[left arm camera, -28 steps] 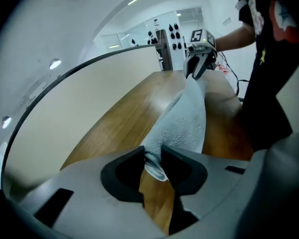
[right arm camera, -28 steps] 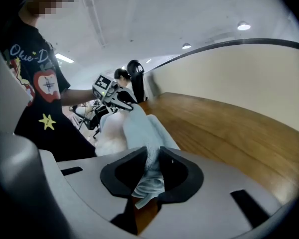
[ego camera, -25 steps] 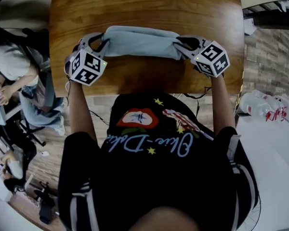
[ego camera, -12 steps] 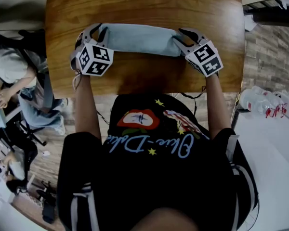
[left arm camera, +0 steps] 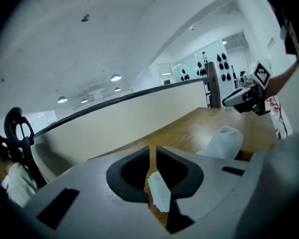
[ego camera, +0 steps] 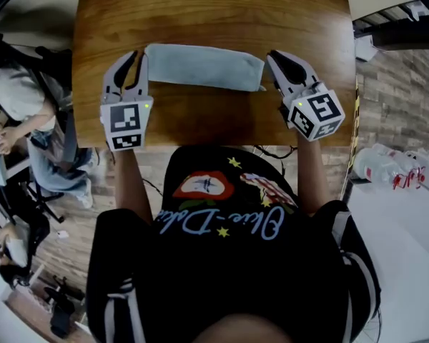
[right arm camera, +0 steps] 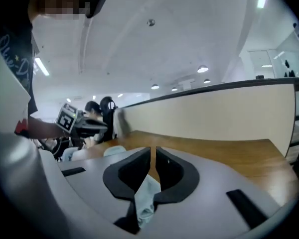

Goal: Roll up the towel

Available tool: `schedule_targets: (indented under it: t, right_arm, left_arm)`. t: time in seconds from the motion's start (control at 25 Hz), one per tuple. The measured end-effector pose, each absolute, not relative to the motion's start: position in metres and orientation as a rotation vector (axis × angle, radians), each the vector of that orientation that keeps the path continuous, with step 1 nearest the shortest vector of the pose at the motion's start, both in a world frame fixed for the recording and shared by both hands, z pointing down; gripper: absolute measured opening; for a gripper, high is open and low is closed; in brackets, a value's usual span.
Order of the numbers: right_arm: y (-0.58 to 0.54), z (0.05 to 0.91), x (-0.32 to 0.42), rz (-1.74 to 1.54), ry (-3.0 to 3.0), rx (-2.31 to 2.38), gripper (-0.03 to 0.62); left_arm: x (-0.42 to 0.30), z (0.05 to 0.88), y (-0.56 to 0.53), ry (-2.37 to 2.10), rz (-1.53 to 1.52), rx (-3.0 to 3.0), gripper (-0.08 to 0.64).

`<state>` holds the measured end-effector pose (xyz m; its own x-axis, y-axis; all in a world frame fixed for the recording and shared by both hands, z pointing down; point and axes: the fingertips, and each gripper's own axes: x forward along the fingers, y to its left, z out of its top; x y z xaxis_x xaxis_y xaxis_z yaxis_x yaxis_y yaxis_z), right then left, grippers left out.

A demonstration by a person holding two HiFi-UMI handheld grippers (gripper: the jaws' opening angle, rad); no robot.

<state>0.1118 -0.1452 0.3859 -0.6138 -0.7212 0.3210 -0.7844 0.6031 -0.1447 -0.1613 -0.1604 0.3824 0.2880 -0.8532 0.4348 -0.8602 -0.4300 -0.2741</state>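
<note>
The wooden table (ego camera: 214, 13) fills the upper part of the head view. Plank flooring (ego camera: 393, 91) shows past its right edge, and a seated person (ego camera: 18, 98) is at the far left. The towel (ego camera: 204, 66), pale blue, lies on the table as a long narrow bundle. It is set crosswise in front of the operator, between the two grippers. Both bare forearms reach forward from the body, one toward each end of the towel. The left forearm (ego camera: 125, 181) runs straight ahead, and the left gripper (ego camera: 138, 54) points directly away from the operator. Its inner finger is just beside the towel's left end, and the left marker cube (ego camera: 125, 125) faces the camera squarely. The right forearm (ego camera: 311, 170) also runs ahead, but the right gripper (ego camera: 275, 57) is angled inward. Its tips are near the towel's right end, and the right marker cube (ego camera: 316, 114) is turned on a diagonal. Each gripper view looks out over the table top at a shallow downward angle. The left gripper's jaws have just been closing. The tips now stand almost together, with only a thin slit of wood showing and nothing between them. The right gripper is in the same condition. In both gripper views, pale cloth shows through the wider rear part of the slot, below the jaws.
</note>
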Motion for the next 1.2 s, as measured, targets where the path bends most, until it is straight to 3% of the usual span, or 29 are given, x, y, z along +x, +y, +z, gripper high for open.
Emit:
schedule_targets:
  t: [0.36,1.2]
  right_arm:
    - [-0.107,0.352,0.098,0.352,-2.787,1.197,0.015]
    - [-0.074,0.333,0.083,0.224,-2.839,1.076,0.002]
  left_arm:
    - [-0.125,0.355,-0.091,-1.673,0.625,2.542,0.009]
    - [-0.100,0.341,-0.052,-1.680,0.672,2.599,0.009]
